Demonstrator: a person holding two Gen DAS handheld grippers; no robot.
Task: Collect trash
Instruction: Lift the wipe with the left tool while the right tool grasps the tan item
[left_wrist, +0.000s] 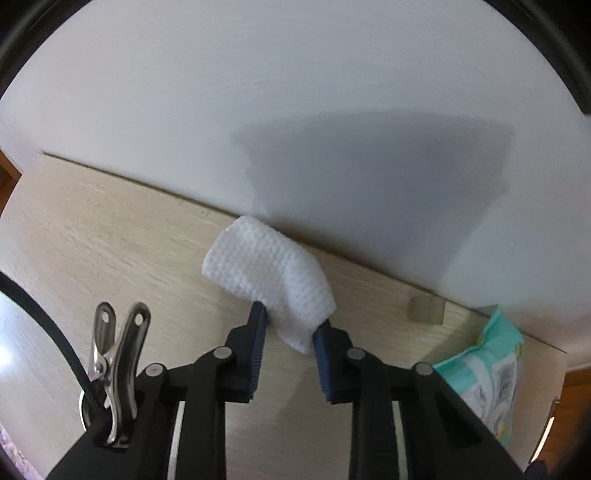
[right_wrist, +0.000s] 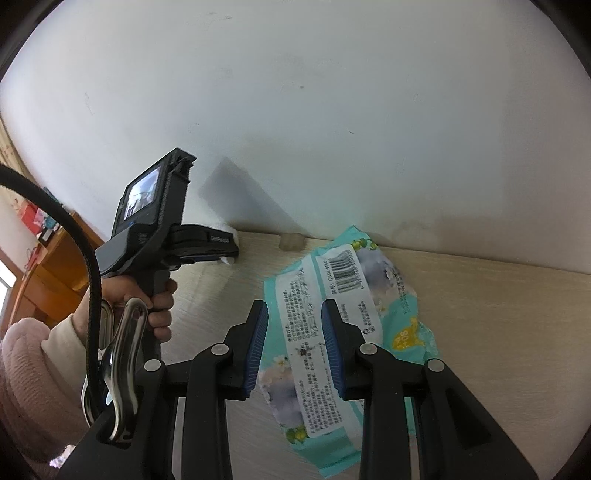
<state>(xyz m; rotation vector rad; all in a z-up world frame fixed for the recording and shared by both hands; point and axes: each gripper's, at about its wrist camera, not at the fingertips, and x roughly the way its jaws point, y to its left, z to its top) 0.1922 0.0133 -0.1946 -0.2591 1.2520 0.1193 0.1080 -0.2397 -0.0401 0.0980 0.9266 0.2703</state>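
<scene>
A white textured wipe (left_wrist: 271, 273) lies on the light wood table (left_wrist: 110, 236) against the white wall. My left gripper (left_wrist: 291, 323) has its blue fingertips on either side of the wipe's near end, jaws partly apart around it; whether they pinch it is unclear. In the right wrist view the left gripper (right_wrist: 225, 251) shows at the wall, with a bit of white wipe (right_wrist: 229, 261) at its tip. A teal wet-wipe pack (right_wrist: 343, 314) lies label-up on the table. My right gripper (right_wrist: 294, 310) is open, hovering over the pack with nothing between its fingers.
The wipe pack also shows at the right in the left wrist view (left_wrist: 487, 373). A small beige block (left_wrist: 424, 308) sits at the wall edge, also in the right wrist view (right_wrist: 291, 242). Wooden furniture (right_wrist: 48, 273) stands far left. The wall (right_wrist: 332, 129) closes off the table's back.
</scene>
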